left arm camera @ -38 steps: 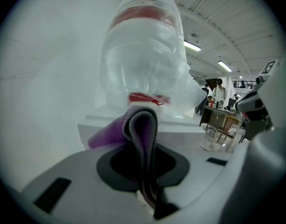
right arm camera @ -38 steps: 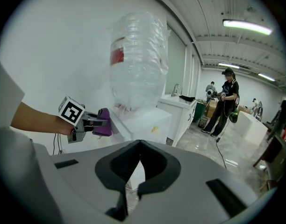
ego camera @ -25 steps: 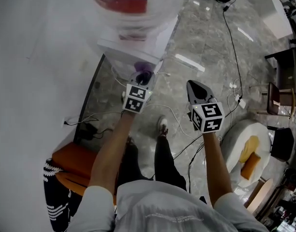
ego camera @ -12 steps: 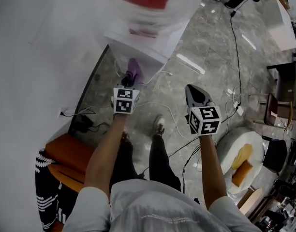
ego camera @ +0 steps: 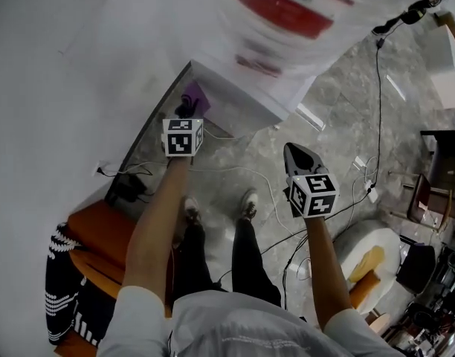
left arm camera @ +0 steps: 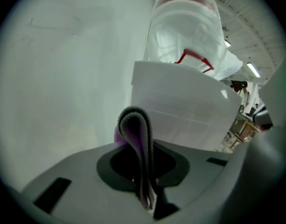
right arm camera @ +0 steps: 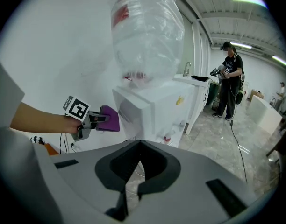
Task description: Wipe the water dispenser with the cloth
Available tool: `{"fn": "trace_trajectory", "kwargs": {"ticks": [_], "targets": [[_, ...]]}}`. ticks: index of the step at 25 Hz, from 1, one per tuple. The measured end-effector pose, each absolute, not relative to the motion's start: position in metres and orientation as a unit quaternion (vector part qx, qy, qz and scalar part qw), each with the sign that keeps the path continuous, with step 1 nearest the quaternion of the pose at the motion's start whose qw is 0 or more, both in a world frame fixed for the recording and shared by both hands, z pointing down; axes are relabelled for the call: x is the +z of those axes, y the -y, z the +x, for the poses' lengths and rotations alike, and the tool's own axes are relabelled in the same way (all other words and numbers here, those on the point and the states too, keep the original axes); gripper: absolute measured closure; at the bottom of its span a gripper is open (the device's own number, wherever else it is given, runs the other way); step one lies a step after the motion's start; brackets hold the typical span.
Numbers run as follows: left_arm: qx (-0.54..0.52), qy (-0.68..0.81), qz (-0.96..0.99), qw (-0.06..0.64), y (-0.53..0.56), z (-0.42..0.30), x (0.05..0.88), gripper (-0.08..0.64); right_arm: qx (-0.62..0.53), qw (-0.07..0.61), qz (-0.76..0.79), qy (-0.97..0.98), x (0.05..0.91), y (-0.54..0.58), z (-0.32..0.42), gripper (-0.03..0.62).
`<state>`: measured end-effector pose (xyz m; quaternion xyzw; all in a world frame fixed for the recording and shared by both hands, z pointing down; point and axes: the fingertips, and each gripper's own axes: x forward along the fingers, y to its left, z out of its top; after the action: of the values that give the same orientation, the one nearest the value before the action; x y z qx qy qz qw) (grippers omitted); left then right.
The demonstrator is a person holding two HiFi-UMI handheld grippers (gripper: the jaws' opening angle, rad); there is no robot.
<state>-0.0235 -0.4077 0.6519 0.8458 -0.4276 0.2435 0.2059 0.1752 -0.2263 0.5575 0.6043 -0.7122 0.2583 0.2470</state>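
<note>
Nearest the person's chest, both forearms reach forward and down, each ending in a marker cube. The right gripper [ego camera: 296,156] hangs over the grey marble floor [ego camera: 339,125], well apart from the work. Its jaws are pressed together with nothing between them, so it looks idle.

Further out, the left gripper [left arm camera: 146,197] has its jaws pinched tight on a folded purple cloth [left arm camera: 136,134]. The fold stands up out of the jaws in a narrow loop and points at the machine.

Just beyond the cloth stands the white box-shaped water dispenser [ego camera: 250,99], topped by an upturned clear plastic bottle [ego camera: 287,10] with a red label. The right gripper view shows the cloth at the upper left corner of the cabinet, just beside its side panel. Whether fabric and panel actually touch cannot be told from any view.

Behind the dispenser is a plain white wall [ego camera: 64,50], and an orange seat [ego camera: 101,236] stands low by the person's left leg.

The step in hand appears to be the wipe of the dispenser's left side, at or just short of contact.

The next move calls for:
- pressing the cloth's broad face flat against the panel, not its thin folded edge;
- drawing it along the surface with steady pressure;
- keeping the grip firm enough that the fold does not slip out;
- staying clear of the bottle overhead.
</note>
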Motion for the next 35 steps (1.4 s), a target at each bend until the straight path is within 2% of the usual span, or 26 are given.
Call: {"fn": "trace_trajectory", "kwargs": {"ticks": [5, 12, 21, 28, 35], "targets": [[0.258, 0.439, 0.835, 0.208, 0.435, -0.032, 0.687, 0.514, 0.282, 0.245, 0.597, 0.71, 0.584, 0.242, 0.169, 0.578], [0.239, 0.4, 0.86, 0.209, 0.429, 0.017, 0.701, 0.514, 0.289, 0.27, 0.574, 0.717, 0.613, 0.253, 0.164, 0.578], [0.232, 0.367, 0.873, 0.222, 0.401, 0.05, 0.696, 0.514, 0.297, 0.266, 0.568, 0.72, 0.619, 0.243, 0.163, 0.578], [0.266, 0.325, 0.893, 0.161, 0.374, 0.074, 0.689, 0.514, 0.305, 0.269, 0.573, 0.711, 0.623, 0.22, 0.171, 0.578], [0.25, 0.247, 0.92, 0.176, 0.328, 0.112, 0.683, 0.514, 0.307, 0.263, 0.587, 0.702, 0.619, 0.202, 0.181, 0.578]]}}
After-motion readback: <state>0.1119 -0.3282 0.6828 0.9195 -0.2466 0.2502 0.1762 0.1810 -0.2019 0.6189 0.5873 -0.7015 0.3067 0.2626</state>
